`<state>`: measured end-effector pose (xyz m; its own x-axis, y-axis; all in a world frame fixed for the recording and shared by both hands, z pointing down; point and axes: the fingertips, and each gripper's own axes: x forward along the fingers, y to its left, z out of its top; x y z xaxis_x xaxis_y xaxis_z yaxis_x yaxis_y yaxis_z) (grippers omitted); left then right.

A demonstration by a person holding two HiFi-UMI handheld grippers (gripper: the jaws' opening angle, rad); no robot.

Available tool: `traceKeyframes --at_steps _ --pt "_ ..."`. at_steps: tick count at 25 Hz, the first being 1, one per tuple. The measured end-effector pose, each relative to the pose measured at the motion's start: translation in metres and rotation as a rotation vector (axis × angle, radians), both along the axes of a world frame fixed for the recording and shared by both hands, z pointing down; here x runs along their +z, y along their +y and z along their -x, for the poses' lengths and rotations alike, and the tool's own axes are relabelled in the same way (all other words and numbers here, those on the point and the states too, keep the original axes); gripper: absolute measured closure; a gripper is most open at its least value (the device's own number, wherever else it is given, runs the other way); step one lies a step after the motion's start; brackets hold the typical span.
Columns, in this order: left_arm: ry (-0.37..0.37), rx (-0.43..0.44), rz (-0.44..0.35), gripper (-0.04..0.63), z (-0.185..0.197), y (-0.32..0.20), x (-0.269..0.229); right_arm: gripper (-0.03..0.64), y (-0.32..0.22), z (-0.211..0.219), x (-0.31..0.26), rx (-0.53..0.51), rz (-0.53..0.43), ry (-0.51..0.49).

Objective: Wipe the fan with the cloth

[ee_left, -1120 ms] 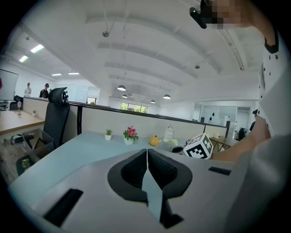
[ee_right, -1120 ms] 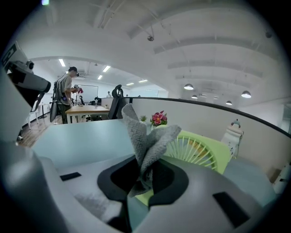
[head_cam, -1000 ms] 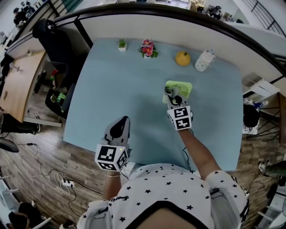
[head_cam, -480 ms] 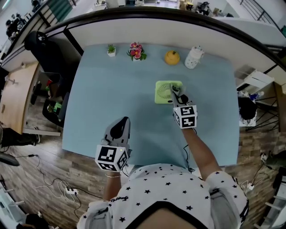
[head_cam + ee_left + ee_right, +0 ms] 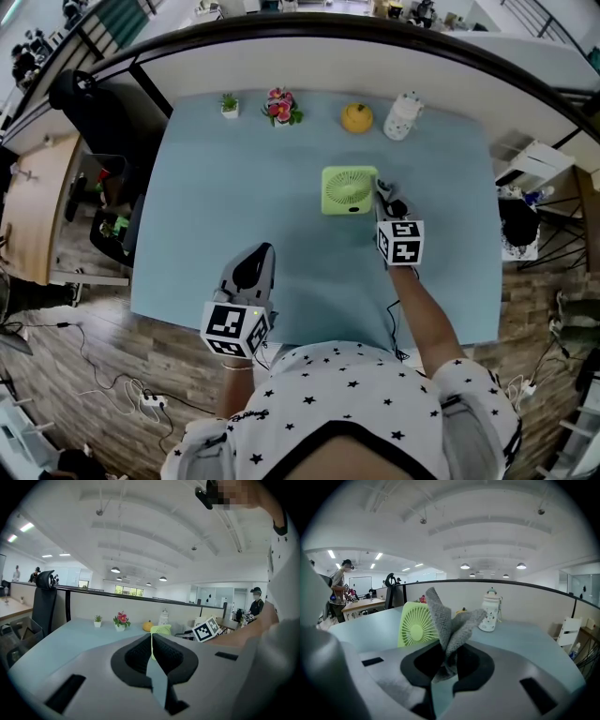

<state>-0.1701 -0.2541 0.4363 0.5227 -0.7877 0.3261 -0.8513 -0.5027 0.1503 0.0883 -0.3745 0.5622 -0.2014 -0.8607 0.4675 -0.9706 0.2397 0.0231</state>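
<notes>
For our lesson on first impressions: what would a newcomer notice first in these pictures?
The bright green fan in the middle of the pale blue table grabs the eye. Just to its right, the right gripper pinches a grey cloth. The left gripper hangs shut and empty at the near edge.

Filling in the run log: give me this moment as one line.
right gripper: shut on cloth | cloth beside fan | left gripper: shut, empty

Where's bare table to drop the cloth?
Free: left half of the table, between potted plant and left gripper; also the strip right of the right gripper holding the cloth. Crowded: back row, flowers to bottle, and around the fan.
</notes>
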Motion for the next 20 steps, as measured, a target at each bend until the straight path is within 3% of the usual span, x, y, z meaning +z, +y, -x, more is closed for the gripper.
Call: traceKeyframes --at_steps 10,15,20 --pt "0.006 -0.01 0.005 0.565 0.002 0.0 0.001 0.569 0.002 0.013 -0.014 -0.021 -0.034 -0.036" --pt "0.021 -0.012 0.009 0.565 0.003 0.0 0.002 0.569 0.007 0.064 -0.03 -0.155 -0.09 -0.033" --pt "0.022 -0.031 0.011 0.565 0.012 0.0 0.002 0.569 0.012 0.118 -0.018 -0.285 -0.066 -0.016"
